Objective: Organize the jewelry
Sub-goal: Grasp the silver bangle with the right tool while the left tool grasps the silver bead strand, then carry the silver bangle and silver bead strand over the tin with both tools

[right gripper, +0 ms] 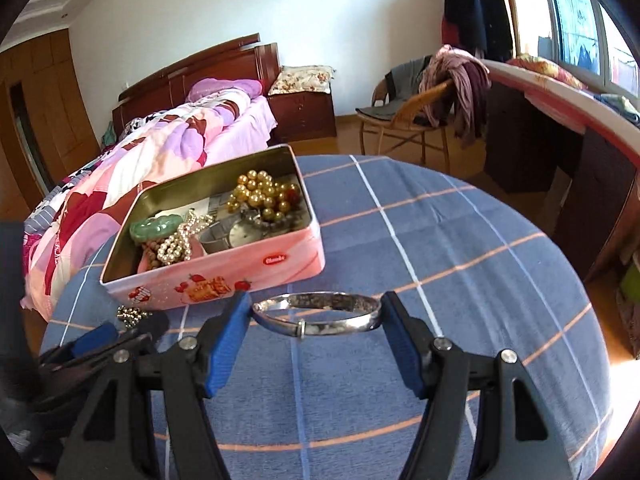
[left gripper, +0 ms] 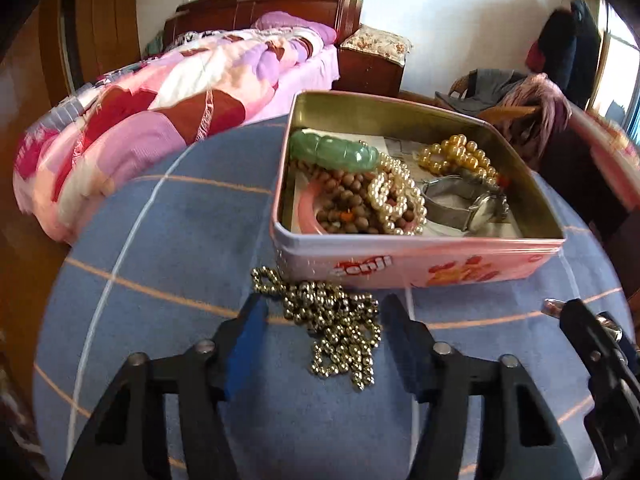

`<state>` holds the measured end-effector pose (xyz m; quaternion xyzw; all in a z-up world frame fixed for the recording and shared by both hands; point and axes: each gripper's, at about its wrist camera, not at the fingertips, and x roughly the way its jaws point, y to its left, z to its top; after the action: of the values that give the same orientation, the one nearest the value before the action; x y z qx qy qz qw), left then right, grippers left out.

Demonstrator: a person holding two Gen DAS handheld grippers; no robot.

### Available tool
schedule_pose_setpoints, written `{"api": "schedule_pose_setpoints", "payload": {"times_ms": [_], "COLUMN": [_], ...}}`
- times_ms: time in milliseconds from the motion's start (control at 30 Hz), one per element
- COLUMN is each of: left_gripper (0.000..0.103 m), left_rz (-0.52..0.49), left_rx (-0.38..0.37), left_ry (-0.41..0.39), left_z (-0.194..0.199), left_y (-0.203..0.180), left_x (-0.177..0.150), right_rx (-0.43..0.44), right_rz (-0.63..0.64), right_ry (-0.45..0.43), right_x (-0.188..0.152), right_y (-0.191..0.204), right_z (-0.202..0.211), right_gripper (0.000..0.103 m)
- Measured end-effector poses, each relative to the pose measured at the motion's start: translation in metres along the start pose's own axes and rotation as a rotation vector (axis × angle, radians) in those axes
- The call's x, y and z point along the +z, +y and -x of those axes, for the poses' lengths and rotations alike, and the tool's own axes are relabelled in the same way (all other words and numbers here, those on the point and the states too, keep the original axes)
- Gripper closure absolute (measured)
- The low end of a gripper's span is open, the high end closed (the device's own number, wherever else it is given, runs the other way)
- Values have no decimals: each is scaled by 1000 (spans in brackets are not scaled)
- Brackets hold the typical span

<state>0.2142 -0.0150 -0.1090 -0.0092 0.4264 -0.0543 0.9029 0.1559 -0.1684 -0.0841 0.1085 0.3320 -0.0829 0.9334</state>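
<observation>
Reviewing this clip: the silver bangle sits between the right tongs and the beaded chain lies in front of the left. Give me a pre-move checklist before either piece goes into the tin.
1. Silver bangle gripped by right tongs: ok, both pads touch its rim.
2. Bangle lifted off the tablecloth: cannot tell.
3. Gold bead chain gripped by left tongs: not ok, the pads stand apart on either side of it and it lies on the cloth.
4. Pink tin open: ok, no lid on it.
5. Free room in the tin: ok, bare floor shows near the watch.
6. The two tongs apart: ok, close but not touching.
</observation>
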Motion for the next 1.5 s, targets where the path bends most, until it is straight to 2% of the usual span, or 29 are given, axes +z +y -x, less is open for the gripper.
{"api": "schedule_pose_setpoints", "payload": {"times_ms": [100,167,267,467,567,633,733,867,1000,1233,1500], "left_gripper": [57,80,86,89,91,91,91,91,91,91,91], "left_rz": [-11,-6,19,67,105,117,66,35,23,-32,-41], "left_rx": [9,38,-2,-97,-178,-216,-186,-210,-224,-224,-256], "left_ry": [0,-3,-6,-19,-56,-109,-169,-208,-187,-189,-229], "left_z": [-1,-2,-1,14,35,51,73,88,89,95,106], "left_y": [-1,-1,8,25,39,44,42,41,39,30,29], "left_x": [1,1,0,-13,-23,-24,-29,-37,-45,-58,-56], "right_rx": [15,20,24,14,8,9,0,-9,-6,74,186], "right_rz": [13,22,29,27,30,33,51,78,103,92,46], "right_ry": [6,4,-3,-22,-29,-45,-65,-95,-134,-206,-181], "right_x": [-2,-2,-3,-4,-4,-4,-4,-5,-7,-15,-19], "right_y": [1,3,3,4,5,6,9,14,18,13,5], "right_z": [1,2,3,6,8,10,13,18,26,51,69], "right_gripper": [34,34,34,34,34,34,34,34,34,34,34]}}
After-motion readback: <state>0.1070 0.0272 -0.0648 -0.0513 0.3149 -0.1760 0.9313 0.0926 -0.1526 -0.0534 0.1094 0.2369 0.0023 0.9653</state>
